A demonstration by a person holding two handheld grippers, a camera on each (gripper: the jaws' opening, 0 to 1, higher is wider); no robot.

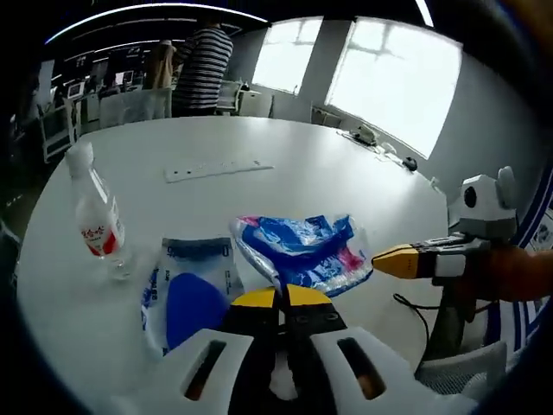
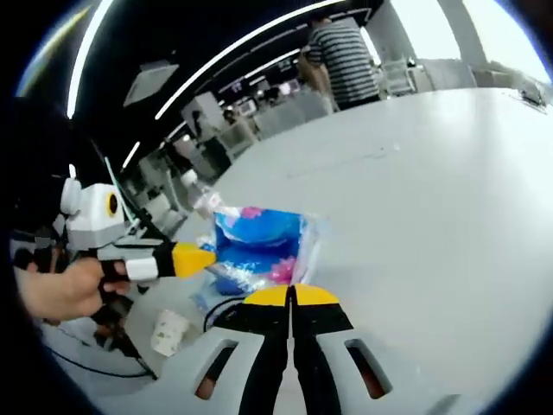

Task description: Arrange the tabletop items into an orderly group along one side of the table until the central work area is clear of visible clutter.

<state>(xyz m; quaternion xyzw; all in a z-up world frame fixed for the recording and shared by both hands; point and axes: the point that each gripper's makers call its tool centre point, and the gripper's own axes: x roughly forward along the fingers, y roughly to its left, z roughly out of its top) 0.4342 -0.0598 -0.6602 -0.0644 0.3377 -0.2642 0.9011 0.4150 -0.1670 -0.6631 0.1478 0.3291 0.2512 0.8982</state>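
A crumpled blue-and-white plastic bag (image 1: 302, 246) lies on the white table (image 1: 285, 147), near its edge. My left gripper (image 1: 280, 296) is shut, and the bag's near corner tapers into its yellow tips. My right gripper (image 1: 387, 260) comes in from the right, its tip at the bag's right edge. In the right gripper view the bag (image 2: 259, 242) sits just beyond my right gripper (image 2: 292, 296), whose jaws are shut with nothing seen between them. A hand (image 2: 60, 290) holds the left gripper (image 2: 200, 258) at the bag's left corner.
A clear water bottle (image 1: 97, 220) stands left of the bag, with a flat white-and-blue pack (image 1: 194, 290) beside it. A white power strip (image 1: 218, 169) lies further back. A person in a striped shirt (image 1: 203, 69) stands beyond the table among chairs. A paper cup (image 2: 170, 333) and cables sit low.
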